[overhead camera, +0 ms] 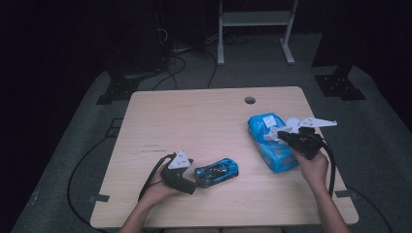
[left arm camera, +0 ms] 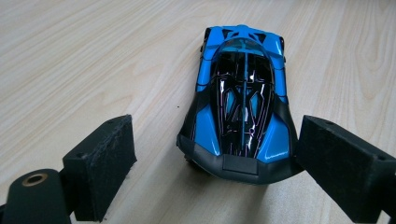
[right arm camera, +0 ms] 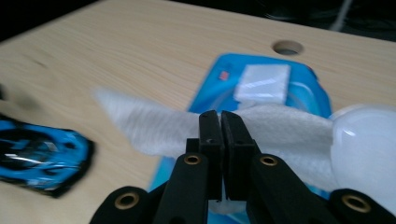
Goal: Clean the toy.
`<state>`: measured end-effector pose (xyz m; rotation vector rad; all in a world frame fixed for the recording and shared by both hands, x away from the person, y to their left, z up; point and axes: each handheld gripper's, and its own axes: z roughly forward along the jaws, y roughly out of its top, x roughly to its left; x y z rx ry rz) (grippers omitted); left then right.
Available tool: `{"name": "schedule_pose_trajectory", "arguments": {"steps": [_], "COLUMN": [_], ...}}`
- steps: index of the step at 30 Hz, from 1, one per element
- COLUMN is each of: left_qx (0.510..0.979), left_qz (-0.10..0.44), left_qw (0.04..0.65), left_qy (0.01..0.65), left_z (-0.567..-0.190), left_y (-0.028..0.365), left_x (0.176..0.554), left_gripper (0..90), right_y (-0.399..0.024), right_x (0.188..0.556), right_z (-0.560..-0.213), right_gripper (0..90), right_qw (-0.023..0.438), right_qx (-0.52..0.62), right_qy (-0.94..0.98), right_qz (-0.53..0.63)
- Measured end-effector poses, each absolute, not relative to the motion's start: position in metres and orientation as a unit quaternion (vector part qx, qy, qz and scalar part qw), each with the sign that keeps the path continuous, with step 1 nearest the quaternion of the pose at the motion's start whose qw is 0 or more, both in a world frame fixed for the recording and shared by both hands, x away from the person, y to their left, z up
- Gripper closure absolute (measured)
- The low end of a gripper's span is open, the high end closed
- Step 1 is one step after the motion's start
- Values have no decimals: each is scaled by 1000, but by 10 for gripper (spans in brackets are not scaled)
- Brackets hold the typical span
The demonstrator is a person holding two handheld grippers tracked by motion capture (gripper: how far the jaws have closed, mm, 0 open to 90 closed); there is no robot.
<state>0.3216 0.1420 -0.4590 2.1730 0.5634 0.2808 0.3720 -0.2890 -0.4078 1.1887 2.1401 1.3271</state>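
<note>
Your right gripper (right arm camera: 219,122) pinches the white wet wipe (right arm camera: 154,126) from the blue soft pack (overhead camera: 270,141), which may lift with a hard tug, while your left gripper (left arm camera: 210,161), jaws apart, loosely straddles the glossy blue-and-black toy car (left arm camera: 240,102).

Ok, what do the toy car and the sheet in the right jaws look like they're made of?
Toy car: hard and glossy, probably plastic or painted metal; light glints off its blue and black body. Sheet: soft white fibrous cloth, likely a wet wipe; it droops and looks fuzzy where the right gripper pinches it above the shiny blue pack.
</note>
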Motion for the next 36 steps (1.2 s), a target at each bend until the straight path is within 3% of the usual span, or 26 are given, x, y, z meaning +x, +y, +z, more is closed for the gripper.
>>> {"name": "schedule_pose_trajectory", "arguments": {"steps": [8, 12, 17, 20, 31, 34, 36], "left_qx": [868, 869, 870, 870, 869, 868, 868], "left_qz": [112, 109, 110, 108, 102, 95, 92], "left_qw": [428, 427, 426, 427, 433, 436, 439], "left_qy": [225, 225, 224, 222, 218, 216, 214], "left_z": [-459, -459, -459, -459, -459, -459, -459], "left_y": [141, 140, 140, 141, 141, 142, 142], "left_x": [321, 321, 320, 320, 320, 320, 320], "left_gripper": [110, 111, 112, 112, 124, 148, 171], "right_y": [-274, -245, -215, -195, -149, -134, -125], "right_x": [343, 318, 306, 304, 335, 340, 340], "right_z": [-378, -354, -351, -353, -400, -414, -420], "right_gripper": [872, 870, 870, 869, 860, 834, 754], "right_qw": [143, 122, 68, 38, 55, 61, 70], "right_qx": [356, 285, 246, 231, 239, 229, 218], "right_qy": [760, 773, 779, 789, 851, 866, 874], "right_qz": [524, 553, 572, 569, 464, 439, 429]}}
